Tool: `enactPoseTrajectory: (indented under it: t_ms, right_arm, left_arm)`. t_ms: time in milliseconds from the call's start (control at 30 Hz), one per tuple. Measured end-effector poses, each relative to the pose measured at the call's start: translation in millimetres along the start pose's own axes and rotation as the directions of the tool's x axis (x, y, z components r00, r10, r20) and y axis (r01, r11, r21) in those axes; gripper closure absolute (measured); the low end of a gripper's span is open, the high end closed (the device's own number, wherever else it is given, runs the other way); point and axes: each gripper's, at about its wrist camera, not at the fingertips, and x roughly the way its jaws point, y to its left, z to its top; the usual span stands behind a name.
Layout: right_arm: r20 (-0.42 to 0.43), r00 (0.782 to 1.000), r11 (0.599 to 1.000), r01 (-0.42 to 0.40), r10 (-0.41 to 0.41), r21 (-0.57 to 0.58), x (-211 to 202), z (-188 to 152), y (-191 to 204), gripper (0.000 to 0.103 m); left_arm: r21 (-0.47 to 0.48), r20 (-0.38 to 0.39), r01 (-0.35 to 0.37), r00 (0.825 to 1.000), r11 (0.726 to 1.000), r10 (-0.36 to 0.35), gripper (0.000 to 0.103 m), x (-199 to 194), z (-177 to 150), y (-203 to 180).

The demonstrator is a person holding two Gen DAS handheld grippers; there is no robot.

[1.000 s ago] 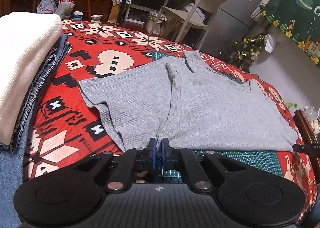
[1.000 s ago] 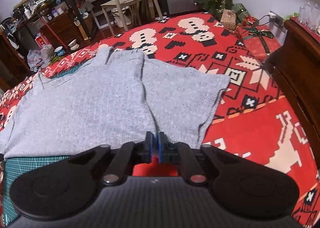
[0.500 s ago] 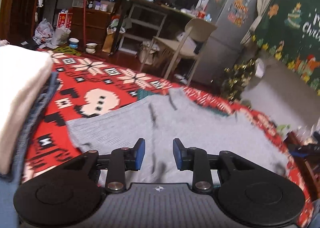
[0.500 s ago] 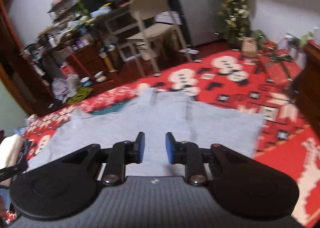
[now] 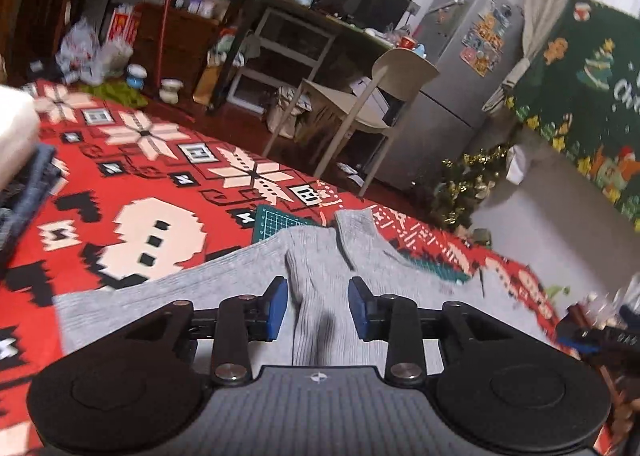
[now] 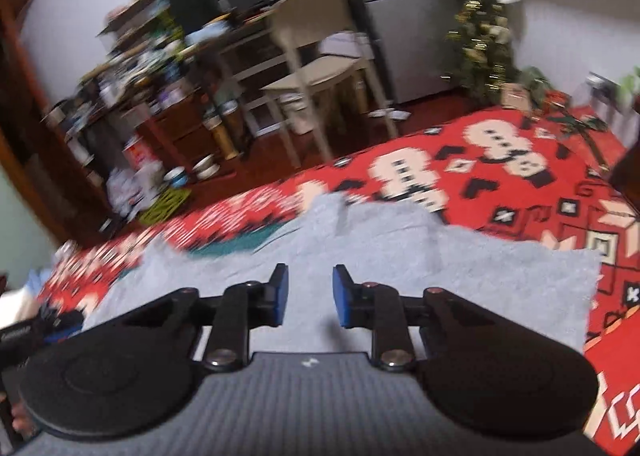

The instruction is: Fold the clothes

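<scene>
Grey ribbed knit top [image 5: 320,276] lies spread on the red patterned Christmas blanket [image 5: 132,191], over a green cutting mat [image 5: 272,221], one side panel already turned in along a lengthwise crease, cross folds not yet made. Left gripper [image 5: 317,308] and right gripper [image 6: 306,294] hover above it, fingers apart after just opening, the right closing back slightly, clamping nothing. A stack of folded cream and denim clothes [image 5: 20,159] sits at the left edge, apparently finished.
</scene>
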Motion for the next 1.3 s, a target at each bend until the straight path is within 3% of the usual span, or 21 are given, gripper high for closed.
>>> enactPoseTrajectory:
  t_ms: [167, 400, 600, 667, 733, 767, 1133, 1300]
  right_arm:
    - [0.038, 0.995, 0.994, 0.087, -0.09, 0.071, 6, 21, -38, 0.077]
    - [-0.001, 0.988, 0.983, 0.154, -0.154, 0.098, 36, 32, -77, 0.077]
    - [-0.014, 0.989, 0.988, 0.149, -0.149, -0.034, 68, 29, -58, 0.077]
    - [-0.027, 0.986, 0.983, 0.164, -0.167, -0.08, 73, 26, -51, 0.083]
    - [-0.041, 0.98, 0.973, 0.187, -0.194, -0.134, 77, 22, -45, 0.098]
    - [-0.04, 0.978, 0.968, 0.196, -0.205, -0.158, 77, 21, -42, 0.1]
    - [0.098, 0.973, 0.955, 0.225, -0.21, -0.191, 49, 33, -26, 0.101]
    - [0.116, 0.97, 0.951, 0.234, -0.214, -0.203, 51, 31, -27, 0.101]
  left_arm:
    - [-0.063, -0.044, 0.021, 0.999, 0.998, -0.024, 0.072, 26, 6, 12]
    - [-0.035, -0.034, 0.025, 0.999, 0.999, -0.026, 0.07, 31, 8, 6]
    - [0.104, -0.033, -0.003, 0.999, 0.995, 0.007, 0.071, 35, 6, -10]
    - [0.157, -0.033, -0.019, 0.999, 0.987, 0.025, 0.074, 37, 2, -15]
    - [0.203, -0.031, -0.039, 0.998, 0.978, 0.046, 0.09, 39, -1, -19]
    - [0.215, -0.024, -0.049, 0.998, 0.975, 0.055, 0.092, 39, -3, -20]
    - [0.349, 0.131, -0.11, 0.989, 0.93, 0.068, 0.093, 9, 4, -42]
    - [0.345, 0.18, -0.16, 0.978, 0.925, 0.102, 0.093, 9, 3, -39]
